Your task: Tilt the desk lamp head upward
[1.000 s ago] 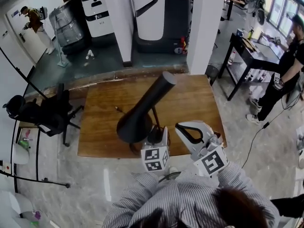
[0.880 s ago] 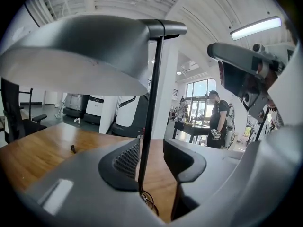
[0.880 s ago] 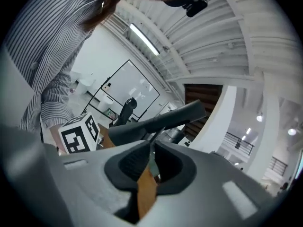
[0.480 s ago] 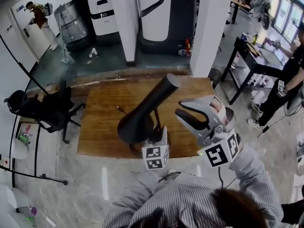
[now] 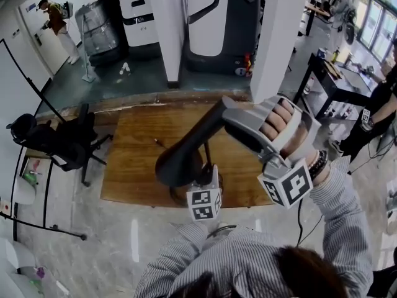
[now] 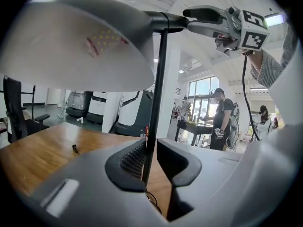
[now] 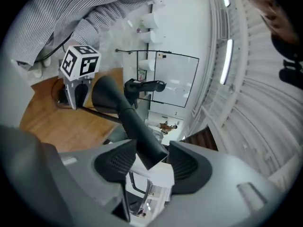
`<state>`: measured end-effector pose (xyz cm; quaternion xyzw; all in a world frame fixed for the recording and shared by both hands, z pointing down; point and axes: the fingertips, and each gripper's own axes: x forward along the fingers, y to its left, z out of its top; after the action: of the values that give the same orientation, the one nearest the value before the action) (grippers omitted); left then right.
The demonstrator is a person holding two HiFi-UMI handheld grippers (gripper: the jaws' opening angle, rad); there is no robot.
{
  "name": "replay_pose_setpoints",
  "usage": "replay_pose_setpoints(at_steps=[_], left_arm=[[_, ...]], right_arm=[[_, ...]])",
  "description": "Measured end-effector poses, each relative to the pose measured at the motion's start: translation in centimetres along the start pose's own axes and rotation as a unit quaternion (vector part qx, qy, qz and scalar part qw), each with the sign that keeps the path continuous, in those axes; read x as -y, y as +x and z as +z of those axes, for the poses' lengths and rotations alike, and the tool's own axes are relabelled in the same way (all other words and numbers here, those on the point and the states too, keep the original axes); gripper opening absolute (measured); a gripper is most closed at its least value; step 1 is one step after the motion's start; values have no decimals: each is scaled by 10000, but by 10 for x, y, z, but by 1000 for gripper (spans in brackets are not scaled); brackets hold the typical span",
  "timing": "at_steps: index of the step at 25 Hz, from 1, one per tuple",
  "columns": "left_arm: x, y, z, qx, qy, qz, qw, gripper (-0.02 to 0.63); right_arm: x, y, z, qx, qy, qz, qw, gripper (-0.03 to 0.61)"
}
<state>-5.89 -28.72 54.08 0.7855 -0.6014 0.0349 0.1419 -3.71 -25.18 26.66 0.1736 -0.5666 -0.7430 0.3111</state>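
- Desk lamp head point(image 5: 189, 144): one matte black cone, smooth, flaring from a narrow cut-off end to a wide round mouth. Seen from below, the inside is white, with a small patch of light dots.
- Stem point(image 6: 158, 89): one thin straight black rod, upright, joining the head near its narrow end.
- Desk point(image 5: 133, 166): one brown wood slab, grain visible. The lamp stands at the middle of its front edge. One small dark bit point(image 5: 156, 143) lies on the wood left of the lamp.
- Long axis of the head: tilted, wide mouth low over the front edge, narrow end high and aimed at the far right corner.
- Grippers: two, grey plastic, ribbed dark pads, each with one marker cube.
- Left gripper point(image 6: 150, 157): low on the stem, jaws just closing in. The stem lies against one pad and wood shows through a sliver beside the other, so it is not yet clamped.
- Right gripper point(image 7: 150, 162): jaws just opening, spread either side of the head's narrow end. I cannot tell if they touch it.
- One black office chair point(image 5: 56, 144) stands off the desk's left edge.
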Motion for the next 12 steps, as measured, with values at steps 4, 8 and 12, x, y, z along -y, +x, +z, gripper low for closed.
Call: replay_pose_setpoints(at_steps=[4, 8, 12], left_arm=[[0, 1, 0, -8, 23, -28, 10000, 69], [0, 1, 1, -10, 19, -38, 10000, 70], [-2, 0, 1, 2, 13, -61, 10000, 69]], right_arm=[[-4, 2, 6, -53, -798, 350, 9962, 220], [-3, 10, -5, -315, -1368, 626, 9881, 259], [-2, 22, -6, -336, -1574, 798, 9837, 259]])
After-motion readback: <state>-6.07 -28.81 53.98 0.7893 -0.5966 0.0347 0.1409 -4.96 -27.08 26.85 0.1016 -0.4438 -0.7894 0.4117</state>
